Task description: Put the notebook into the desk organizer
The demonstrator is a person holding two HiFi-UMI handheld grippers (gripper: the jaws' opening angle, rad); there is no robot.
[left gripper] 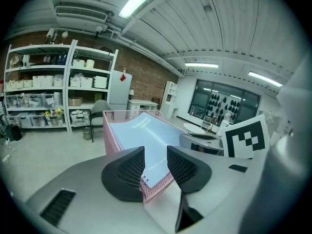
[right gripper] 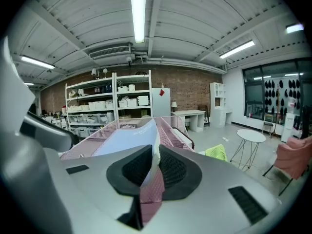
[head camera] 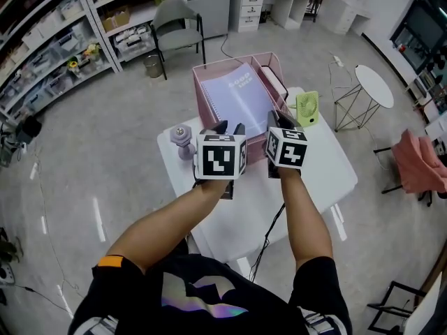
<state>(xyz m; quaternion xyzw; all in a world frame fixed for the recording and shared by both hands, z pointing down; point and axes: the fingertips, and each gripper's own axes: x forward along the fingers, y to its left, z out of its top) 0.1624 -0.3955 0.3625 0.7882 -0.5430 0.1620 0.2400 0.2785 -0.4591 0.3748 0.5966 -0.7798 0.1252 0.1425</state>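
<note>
A pale blue spiral notebook (head camera: pixel 241 100) leans tilted inside the pink mesh desk organizer (head camera: pixel 230 65) on the white table (head camera: pixel 323 174). My left gripper (head camera: pixel 230 128) is at the organizer's near left corner. In the left gripper view its jaws (left gripper: pixel 156 152) stand apart, with the notebook's (left gripper: pixel 146 135) spiral corner and the mesh rim (left gripper: pixel 158 186) between them, unpressed. My right gripper (head camera: pixel 274 118) is at the near right side. In the right gripper view it (right gripper: pixel 155 152) is shut on the notebook's (right gripper: pixel 126 140) edge, with the pink mesh wall (right gripper: pixel 153 194) also between the pads.
A small green fan (head camera: pixel 307 108) stands right of the organizer, a purple dumbbell-shaped object (head camera: pixel 183 142) at its left. A black cable (head camera: pixel 269 236) hangs over the table's front. A grey chair (head camera: pixel 174 23) and a round side table (head camera: pixel 374 86) stand on the floor beyond.
</note>
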